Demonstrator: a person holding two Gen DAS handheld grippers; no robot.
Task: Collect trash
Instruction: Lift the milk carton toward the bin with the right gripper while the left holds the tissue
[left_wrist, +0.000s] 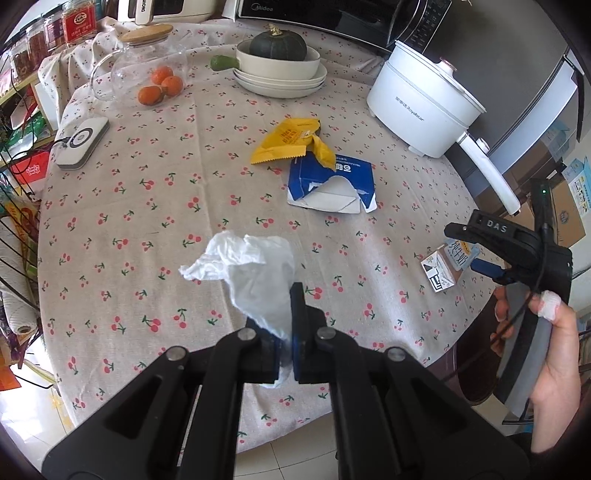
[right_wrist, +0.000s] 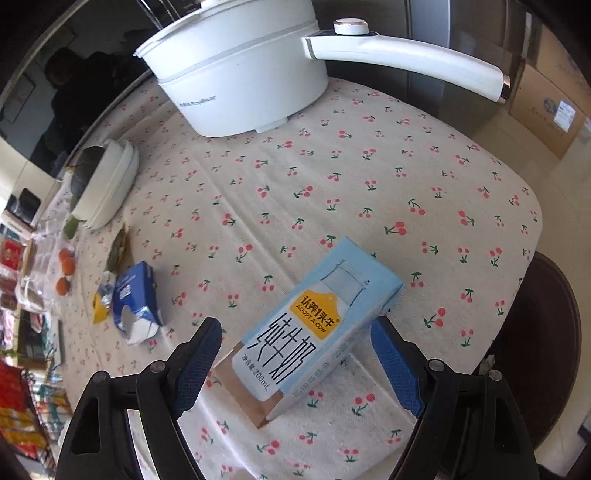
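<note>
My left gripper (left_wrist: 280, 314) is shut on a crumpled white tissue (left_wrist: 255, 269), held above the cherry-print tablecloth (left_wrist: 147, 221). A light blue milk carton (right_wrist: 317, 325) lies flat near the table's right edge, also visible as the carton (left_wrist: 443, 269) in the left wrist view. My right gripper (right_wrist: 295, 328) stands open astride it, and its blue pads (right_wrist: 395, 362) do not touch the carton's sides. In the left wrist view the right gripper (left_wrist: 465, 251) hangs over the carton, held by a hand (left_wrist: 546, 332). A yellow wrapper (left_wrist: 291, 140) and a torn blue box (left_wrist: 332, 181) lie mid-table.
A white electric pot (left_wrist: 421, 110) with a long handle stands at the back right. Stacked plates with a dark squash (left_wrist: 280, 70), a glass jar over oranges (left_wrist: 147, 70) and a white device (left_wrist: 83, 142) sit further back and left. A dark chair (right_wrist: 535, 332) is past the table edge.
</note>
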